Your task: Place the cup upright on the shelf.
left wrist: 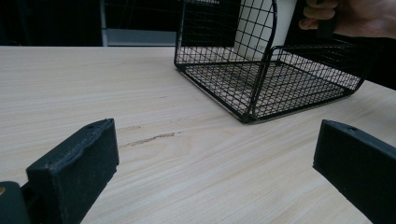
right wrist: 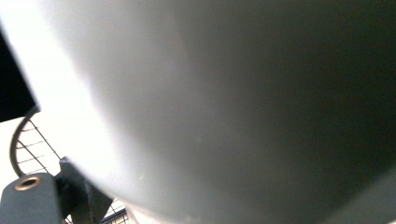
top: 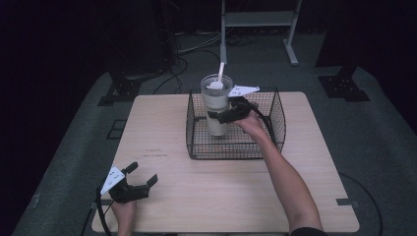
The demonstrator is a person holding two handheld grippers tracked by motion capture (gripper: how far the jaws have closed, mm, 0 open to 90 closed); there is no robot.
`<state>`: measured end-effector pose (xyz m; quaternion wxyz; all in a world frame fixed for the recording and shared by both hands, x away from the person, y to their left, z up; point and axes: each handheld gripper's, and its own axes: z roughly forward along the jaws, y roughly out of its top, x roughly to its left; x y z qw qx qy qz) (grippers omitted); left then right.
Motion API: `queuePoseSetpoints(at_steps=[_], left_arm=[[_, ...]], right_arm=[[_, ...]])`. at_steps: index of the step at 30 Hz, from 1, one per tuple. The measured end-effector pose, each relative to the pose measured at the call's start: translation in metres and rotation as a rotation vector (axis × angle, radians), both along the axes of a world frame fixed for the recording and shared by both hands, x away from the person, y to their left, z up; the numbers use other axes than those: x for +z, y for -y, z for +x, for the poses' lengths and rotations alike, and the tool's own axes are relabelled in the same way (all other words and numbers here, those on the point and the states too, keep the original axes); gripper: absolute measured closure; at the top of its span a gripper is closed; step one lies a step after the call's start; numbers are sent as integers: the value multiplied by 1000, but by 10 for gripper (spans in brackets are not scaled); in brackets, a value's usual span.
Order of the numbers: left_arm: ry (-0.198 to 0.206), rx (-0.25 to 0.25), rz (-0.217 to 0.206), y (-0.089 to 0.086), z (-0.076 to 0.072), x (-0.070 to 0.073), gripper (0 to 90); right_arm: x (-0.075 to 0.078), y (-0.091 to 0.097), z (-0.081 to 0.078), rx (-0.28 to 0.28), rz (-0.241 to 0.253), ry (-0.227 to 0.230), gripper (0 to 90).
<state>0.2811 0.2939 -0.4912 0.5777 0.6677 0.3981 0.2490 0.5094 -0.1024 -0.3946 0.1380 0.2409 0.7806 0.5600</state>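
Observation:
A tall pale cup (top: 216,103) with a white spoon (top: 219,78) standing in it is inside the black wire basket (top: 275,123) at the table's far middle. My right gripper (top: 220,116) is shut on the cup's side, about halfway up. Up close, the cup's pale wall (right wrist: 224,107) looms right in front of the right gripper view. My left gripper (top: 142,177) rests low at the table's near left corner, open, with nothing between its jaws. In the left gripper view its fingers (left wrist: 74,168) stand wide apart over bare wood, facing the basket (left wrist: 261,74).
The light wooden table (top: 196,191) has a faint scratch mark (left wrist: 149,138) in front of the basket. A dark floor with cables and a metal stand (top: 255,24) lies beyond the far edge. Black stand feet (top: 344,86) sit at both far corners.

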Motion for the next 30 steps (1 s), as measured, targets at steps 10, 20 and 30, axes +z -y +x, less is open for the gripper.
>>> queuePoseSetpoints(at_steps=[10,20,30], left_arm=[[1,-6,-1,0,0,0,0],[0,-9,-1,0,0,0,0],[0,-13,-13,-1,-1,0,0]], right_arm=[[-17,-1,11,11,-43,-52,89],[-23,-2,19,10,-58,-72,88],[-29,-1,21,34,-60,-83,84]])
